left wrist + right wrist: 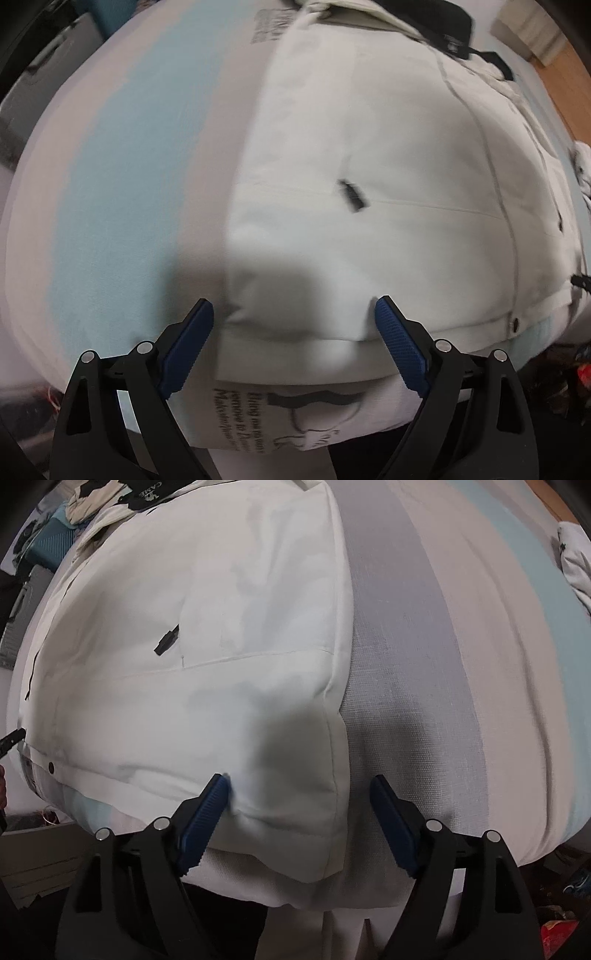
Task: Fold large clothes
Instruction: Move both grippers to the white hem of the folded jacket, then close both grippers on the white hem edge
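A large white padded jacket (388,177) lies flat on a bed with a striped cover; it also shows in the right wrist view (207,635). A small black zipper pull (352,195) sits on its front. My left gripper (293,317) is open, its blue fingers straddling the jacket's near left hem corner. My right gripper (299,794) is open, its fingers straddling the jacket's near right hem corner. Neither gripper holds the fabric.
The bed cover (122,192) has pale blue, white and grey stripes, and printed text hangs over its near edge (240,417). Dark and beige clothing (436,22) lies beyond the jacket's collar. A white garment (574,557) lies at the bed's right. Clutter sits on the floor (557,930).
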Available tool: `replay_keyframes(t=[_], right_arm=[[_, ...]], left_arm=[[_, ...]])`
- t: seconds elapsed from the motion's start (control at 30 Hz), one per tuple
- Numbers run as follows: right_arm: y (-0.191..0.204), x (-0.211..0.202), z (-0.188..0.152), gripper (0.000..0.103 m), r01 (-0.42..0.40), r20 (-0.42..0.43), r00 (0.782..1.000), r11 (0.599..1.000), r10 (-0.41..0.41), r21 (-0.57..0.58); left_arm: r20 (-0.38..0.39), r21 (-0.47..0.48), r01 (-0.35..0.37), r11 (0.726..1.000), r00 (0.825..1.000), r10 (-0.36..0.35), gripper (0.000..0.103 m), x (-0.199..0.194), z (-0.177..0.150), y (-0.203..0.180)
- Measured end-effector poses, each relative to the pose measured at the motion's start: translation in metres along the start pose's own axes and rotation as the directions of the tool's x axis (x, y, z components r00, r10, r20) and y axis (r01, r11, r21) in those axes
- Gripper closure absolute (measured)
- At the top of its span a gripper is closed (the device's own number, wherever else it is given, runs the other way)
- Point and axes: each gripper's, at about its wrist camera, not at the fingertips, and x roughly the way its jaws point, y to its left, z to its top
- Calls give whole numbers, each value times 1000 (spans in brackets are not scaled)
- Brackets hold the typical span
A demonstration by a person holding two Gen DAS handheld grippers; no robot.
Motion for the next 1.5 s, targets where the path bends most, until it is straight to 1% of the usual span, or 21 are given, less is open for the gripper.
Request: replay_keyframes(t=[0.07,0.13,0.17,0.23,0.3,0.37,0.47,0.53,0.6,0.67,0.7,0.73,0.87,0.93,1.1,1.27,1.3,1.33,1.37,1.43,1.5], right_arm=[[2,0,0,28,-1,-4,1000,1000,1,-4],[5,0,1,30,-2,-10,1000,1000,2,-7],[7,1,2,37,-11,-14,1000,1000,10,-13],[14,0,3,44,-8,-18,1000,999,7,-31],[20,1,5,57,-19,-22,1000,999,18,-41],[25,0,5,66,-29,-22,999,998,28,-53],[31,0,7,68,-21,-20,1000,998,20,-64],[31,2,6,65,-28,-19,999,998,27,-54],[34,6,6,62,-24,-14,1000,999,24,-47],[34,6,6,61,-26,-10,1000,999,25,-32],[35,6,5,60,-24,-7,1000,999,24,-27],[38,6,4,60,-22,0,1000,1000,22,-21],[37,6,1,59,-22,8,1000,1000,22,4],[36,6,1,59,-20,3,1000,1000,20,1],[50,8,4,64,12,-3,1000,999,-12,-45],[50,6,4,65,7,-3,1000,999,-8,-32],[48,6,4,65,5,-3,1000,1000,-6,-29],[45,5,4,65,3,-4,1000,1000,-3,-24],[45,5,9,65,3,-4,1000,1000,-3,-20],[49,6,11,65,11,-4,1000,1000,-11,-24],[50,3,13,65,26,-13,1000,999,-27,-31]], left_arm=[[-4,-9,6,1000,1000,-6,16,0,-2,4],[-8,11,9,1000,1000,-9,16,1,-2,2],[-9,21,9,1000,1000,-9,16,1,0,0],[-16,29,7,1000,1000,-6,16,3,2,-1],[-27,25,12,1000,1000,-12,15,7,6,3],[-38,28,21,999,999,-20,15,12,11,5],[-54,32,37,999,998,-35,15,17,23,5],[-65,27,51,998,997,-49,17,20,33,3],[-67,35,57,998,996,-54,23,20,35,3],[-69,59,57,997,996,-53,41,19,36,0],[-70,74,55,996,996,-49,46,17,36,-3],[-71,80,51,995,996,-45,56,15,36,-4],[-70,73,32,997,997,-27,87,10,38,-7],[-61,83,21,996,998,-16,91,7,38,-9],[-52,113,-23,993,998,29,90,4,36,-20],[-54,91,-49,995,997,54,77,7,32,-18],[-54,90,-60,994,996,65,70,10,34,-20],[-60,81,-72,994,995,77,56,11,33,-20],[-75,51,-72,996,994,76,47,13,32,-15],[-88,12,-46,999,995,47,45,13,32,-8],[-92,28,-42,999,995,45,51,12,32,-12]])
